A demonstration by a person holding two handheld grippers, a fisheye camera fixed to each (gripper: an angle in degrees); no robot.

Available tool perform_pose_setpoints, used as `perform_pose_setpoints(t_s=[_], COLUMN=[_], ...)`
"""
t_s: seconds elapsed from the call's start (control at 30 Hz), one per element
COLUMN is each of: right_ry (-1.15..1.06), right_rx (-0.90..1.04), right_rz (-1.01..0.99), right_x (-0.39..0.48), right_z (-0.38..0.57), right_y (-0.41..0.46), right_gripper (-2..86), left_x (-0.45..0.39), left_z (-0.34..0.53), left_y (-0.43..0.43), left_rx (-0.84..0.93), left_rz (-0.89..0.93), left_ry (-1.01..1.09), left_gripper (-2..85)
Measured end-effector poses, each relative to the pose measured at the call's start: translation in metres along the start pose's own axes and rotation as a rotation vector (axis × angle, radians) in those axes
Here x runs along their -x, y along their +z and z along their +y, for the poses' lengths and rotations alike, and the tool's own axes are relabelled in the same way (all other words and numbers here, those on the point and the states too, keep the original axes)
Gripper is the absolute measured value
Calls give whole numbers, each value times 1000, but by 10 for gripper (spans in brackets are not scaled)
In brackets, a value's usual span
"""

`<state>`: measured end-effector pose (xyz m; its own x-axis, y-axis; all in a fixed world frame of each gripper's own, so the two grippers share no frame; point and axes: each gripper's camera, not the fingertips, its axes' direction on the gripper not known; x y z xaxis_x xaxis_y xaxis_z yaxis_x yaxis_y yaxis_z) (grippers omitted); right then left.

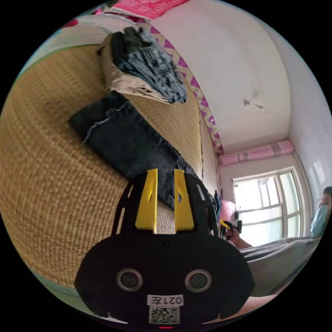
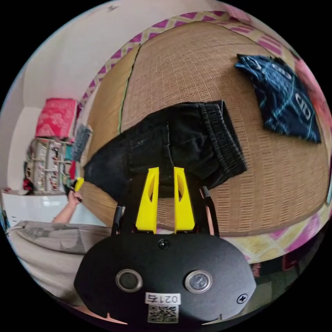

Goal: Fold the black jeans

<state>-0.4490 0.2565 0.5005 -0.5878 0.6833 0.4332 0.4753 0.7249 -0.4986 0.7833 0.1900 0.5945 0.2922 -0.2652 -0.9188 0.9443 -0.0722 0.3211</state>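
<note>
We see black denim jeans [image 2: 180, 138] lying folded on woven straw mat [image 2: 276, 180], elastic waistband end toward patterned dark blue garment [image 2: 283, 97], which lies apart on same mat. Right gripper [image 2: 165, 169]: yellow jaws narrow, small gap, tips over jeans' near edge; whether they pinch cloth, we cannot tell. Left gripper [image 1: 165, 171]: jaws narrow too, hanging over jeans [image 1: 128, 138] leg end, grip unclear. We note stack of folded clothes, beige under dark patterned [image 1: 138, 65], just beyond jeans. Window [image 1: 266, 207] at far side.
</note>
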Motion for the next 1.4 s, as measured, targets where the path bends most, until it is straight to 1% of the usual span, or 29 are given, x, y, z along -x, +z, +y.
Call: perform_pose_setpoints(t_s=[0.03, 0.1, 0.13, 0.17, 0.2, 0.23, 0.27, 0.3, 0.33, 0.37, 0.4, 0.47, 0.53, 0.63, 0.73, 0.8, 0.9, 0.97, 1.0, 1.03, 1.07, 1.1, 1.17, 1.23, 1.27, 1.3, 1.33, 1.37, 1.4], right_ry=[2, 151, 296, 438, 500, 601, 687, 728, 790, 839, 839, 706, 617, 564, 548, 532, 335, 81, 20, -81, -143, -151, -107, -84, -148, -194, -292, -389, -428], right_rx=[49, 111, 83, 19, -16, -50, -62, -82, -159, -231, -235, -189, -200, -271, -308, -290, -194, -141, -130, -109, -97, -89, -24, -9, -32, -34, -6, 42, 67], right_rz=[76, 176, 174, 126, 81, -71, -268, -365, -537, -600, -593, -473, -443, -438, -342, -278, -86, 174, 242, 378, 460, 486, 612, 733, 779, 789, 805, 796, 790], right_x=[1, -13, -27, -39, -45, -58, -70, -74, -80, -82, -80, -63, -50, -40, -35, -29, 24, 98, 117, 152, 181, 191, 217, 234, 251, 261, 279, 295, 302], right_z=[-11, -18, -9, 9, 21, 44, 65, 75, 93, 102, 102, 73, 48, 11, -22, -39, -74, -101, -108, -120, -131, -137, -163, -178, -188, -195, -212, -233, -244], right_y=[1, -2, -11, -18, -18, -9, 11, 22, 39, 46, 47, 38, 23, -11, -47, -62, -82, -93, -94, -96, -100, -104, -117, -129, -136, -136, -130, -119, -113], right_gripper=[93, 115, 127, 133, 136, 144, 146, 145, 132, 109, 99, 72, 63, 56, 56, 57, 63, 71, 73, 79, 83, 86, 94, 101, 96, 88, 72, 51, 40], left_x=[-14, -33, -43, -47, -54, -58, -61, -68, -77, -83, -94, -110, -134, -158, -187, -202, -220, -235, -249, -264, -271, -284, -303, -328, -334, -345, -355, -359, -368], left_z=[-8, -16, -19, -19, -17, -12, -8, -1, 7, 11, 17, 22, 25, 29, 36, 38, 35, 29, 23, 17, 13, 5, -7, -20, -22, -26, -30, -31, -33], left_y=[11, 25, 34, 38, 47, 58, 65, 81, 101, 110, 130, 159, 199, 253, 301, 320, 328, 316, 304, 290, 283, 269, 252, 235, 233, 233, 238, 241, 247], left_rx=[48, 105, 130, 139, 147, 151, 160, 193, 234, 253, 280, 314, 361, 428, 505, 526, 522, 483, 455, 440, 433, 420, 417, 429, 439, 466, 505, 525, 545], left_rz=[-13, -31, -39, -38, -34, -24, -21, -24, -36, -42, -37, -1, 21, 59, 102, 107, 158, 219, 218, 179, 148, 77, -27, -156, -184, -245, -306, -329, -372], left_ry=[49, 108, 124, 128, 123, 109, 107, 116, 132, 140, 154, 170, 188, 169, 176, 177, 148, 168, 211, 263, 288, 339, 419, 514, 538, 578, 602, 614, 637], left_gripper=[71, 70, 69, 69, 68, 68, 67, 66, 66, 66, 65, 65, 64, 56, 45, 39, 37, 32, 32, 37, 42, 54, 76, 91, 93, 90, 81, 73, 56])
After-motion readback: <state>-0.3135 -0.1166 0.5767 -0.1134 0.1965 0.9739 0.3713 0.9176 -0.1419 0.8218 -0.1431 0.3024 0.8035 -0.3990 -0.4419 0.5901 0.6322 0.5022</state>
